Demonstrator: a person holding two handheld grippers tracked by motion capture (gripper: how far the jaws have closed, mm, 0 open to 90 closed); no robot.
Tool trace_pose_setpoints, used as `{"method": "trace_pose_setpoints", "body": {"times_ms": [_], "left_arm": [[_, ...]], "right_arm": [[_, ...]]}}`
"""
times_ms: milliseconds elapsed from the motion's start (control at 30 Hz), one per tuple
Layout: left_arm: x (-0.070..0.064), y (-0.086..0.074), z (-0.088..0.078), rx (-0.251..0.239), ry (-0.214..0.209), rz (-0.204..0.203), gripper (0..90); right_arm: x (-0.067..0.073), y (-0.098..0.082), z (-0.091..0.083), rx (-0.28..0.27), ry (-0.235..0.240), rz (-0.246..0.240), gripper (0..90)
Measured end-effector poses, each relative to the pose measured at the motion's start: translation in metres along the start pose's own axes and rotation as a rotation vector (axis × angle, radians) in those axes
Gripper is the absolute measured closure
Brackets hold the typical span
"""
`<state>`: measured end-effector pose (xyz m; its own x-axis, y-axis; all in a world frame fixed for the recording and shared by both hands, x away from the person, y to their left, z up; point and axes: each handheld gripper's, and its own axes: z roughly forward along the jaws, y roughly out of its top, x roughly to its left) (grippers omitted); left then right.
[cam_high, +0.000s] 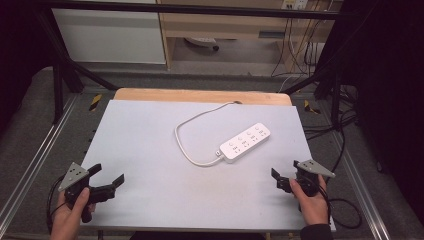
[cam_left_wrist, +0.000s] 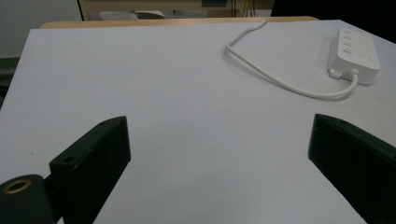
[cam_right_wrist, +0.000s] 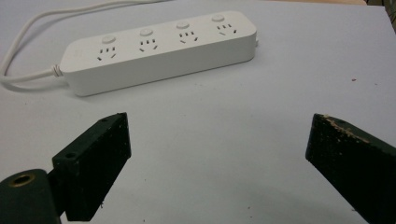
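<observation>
Both pairs of jaws stood wide apart with nothing between them. The left gripper (cam_high: 106, 176) sat at the near left corner of the bench (cam_high: 150, 130), the right gripper (cam_high: 286, 175) at the near right edge, each just over the pale grey sheet that covered the bench top.

A white power strip (cam_high: 245, 142) lay flat on the sheet, right of centre and set at a slant, its far end pointing toward the back right. It had four socket groups in a row along its top face, each with a round button beside it, seen plainly in the right gripper view (cam_right_wrist: 159, 49). A white cable (cam_high: 186, 142) left its near end, looped out to the left, and ran back over the far edge of the bench by the bare wooden strip (cam_high: 200, 95).

The left hand (cam_high: 67, 217) gripped its tool from below and behind, forearm coming in at the bottom left, jaws pointing toward the middle of the bench. The right hand (cam_high: 312, 200) held its tool likewise, jaws aimed left and forward toward the strip, which lay near but well apart from them. In the left gripper view the strip (cam_left_wrist: 352, 55) sat far off at upper right.
</observation>
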<state>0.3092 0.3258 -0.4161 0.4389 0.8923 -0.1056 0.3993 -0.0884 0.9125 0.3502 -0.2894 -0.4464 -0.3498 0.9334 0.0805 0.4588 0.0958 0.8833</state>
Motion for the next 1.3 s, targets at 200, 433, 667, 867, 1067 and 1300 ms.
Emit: {"method": "trace_pose_setpoints", "body": {"times_ms": [200,433,667,867,1067,1300], "left_arm": [[0.0,0.0,0.001,0.002,-0.002,0.002,5.5],[-0.001,0.0,0.002,0.009,-0.004,0.008,5.4],[0.0,0.0,0.002,0.002,-0.005,0.016,5.3],[-0.002,0.0,0.002,-0.004,-0.003,0.022,5.1],[-0.003,0.0,0.002,-0.006,-0.006,0.033,5.0],[-0.003,0.0,0.002,-0.003,-0.005,0.04,4.9]], "right_arm": [[0.004,0.0,0.002,0.014,0.012,-0.01,7.4],[0.005,0.001,0.0,0.009,0.009,-0.013,7.2],[0.006,0.005,-0.001,-0.011,0.024,-0.038,6.7],[0.01,0.009,-0.004,-0.053,0.033,-0.073,6.7],[0.012,0.013,-0.006,-0.05,0.038,-0.071,6.1],[0.016,0.019,-0.009,-0.057,0.06,-0.053,3.2]]}}
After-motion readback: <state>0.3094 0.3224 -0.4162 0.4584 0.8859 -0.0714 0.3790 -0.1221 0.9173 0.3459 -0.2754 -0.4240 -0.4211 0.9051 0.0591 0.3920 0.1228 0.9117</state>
